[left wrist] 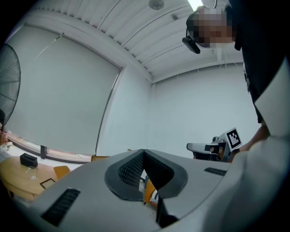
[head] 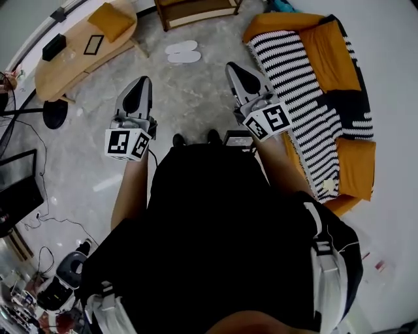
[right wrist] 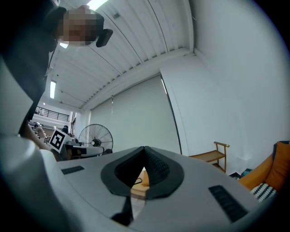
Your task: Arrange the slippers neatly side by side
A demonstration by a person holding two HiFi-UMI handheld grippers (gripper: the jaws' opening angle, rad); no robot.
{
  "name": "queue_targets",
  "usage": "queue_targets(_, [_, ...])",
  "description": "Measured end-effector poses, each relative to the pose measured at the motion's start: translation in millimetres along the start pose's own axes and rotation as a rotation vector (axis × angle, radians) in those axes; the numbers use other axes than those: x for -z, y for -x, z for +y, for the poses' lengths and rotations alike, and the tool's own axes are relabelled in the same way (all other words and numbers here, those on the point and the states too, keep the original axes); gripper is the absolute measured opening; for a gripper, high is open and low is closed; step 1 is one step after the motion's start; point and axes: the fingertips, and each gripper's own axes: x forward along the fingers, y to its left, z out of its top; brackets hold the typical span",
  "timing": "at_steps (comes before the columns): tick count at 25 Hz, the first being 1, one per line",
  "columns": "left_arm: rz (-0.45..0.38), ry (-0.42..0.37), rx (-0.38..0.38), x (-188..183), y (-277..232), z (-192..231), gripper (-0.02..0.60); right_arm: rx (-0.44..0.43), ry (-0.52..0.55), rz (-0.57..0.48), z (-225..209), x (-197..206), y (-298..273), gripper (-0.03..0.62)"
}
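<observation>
Two white slippers (head: 182,51) lie side by side on the grey floor ahead of the person, between the wooden table and the sofa. My left gripper (head: 137,91) is held up at waist height, left of centre, its jaws shut with nothing between them. My right gripper (head: 239,73) hangs level with it on the right, also shut and empty. Both point forward, well short of the slippers. In the left gripper view the tips (left wrist: 144,152) meet against a pale wall; in the right gripper view the tips (right wrist: 145,148) meet likewise.
A low wooden table (head: 77,51) with a yellow cushion stands at the left. An orange sofa with a striped black-and-white blanket (head: 307,98) runs down the right. A wooden shelf (head: 196,10) is at the back. Cables and equipment (head: 39,228) crowd the left floor.
</observation>
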Motion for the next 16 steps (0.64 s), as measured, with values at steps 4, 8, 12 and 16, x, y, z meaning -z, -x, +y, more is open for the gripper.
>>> queue_targets(4, [0.006, -0.007, 0.018, 0.0, -10.3, -13.7, 0.014, 0.02, -0.032, -0.002, -12.5, 6.6, 12.8, 0.029])
queue_targets(8, [0.008, 0.003, 0.017, 0.7, -13.9, -15.4, 0.014, 0.015, -0.031, -0.005, -17.1, 6.3, 15.3, 0.029])
queue_targets(12, [0.011, 0.006, 0.015, 2.0, -16.9, -13.2, 0.014, 0.011, -0.022, -0.017, -21.1, 1.1, 10.9, 0.029])
queue_targets(16, [0.009, 0.013, 0.014, 4.8, -20.2, -14.8, 0.014, 0.008, -0.022, -0.021, -25.3, 0.0, 10.6, 0.029])
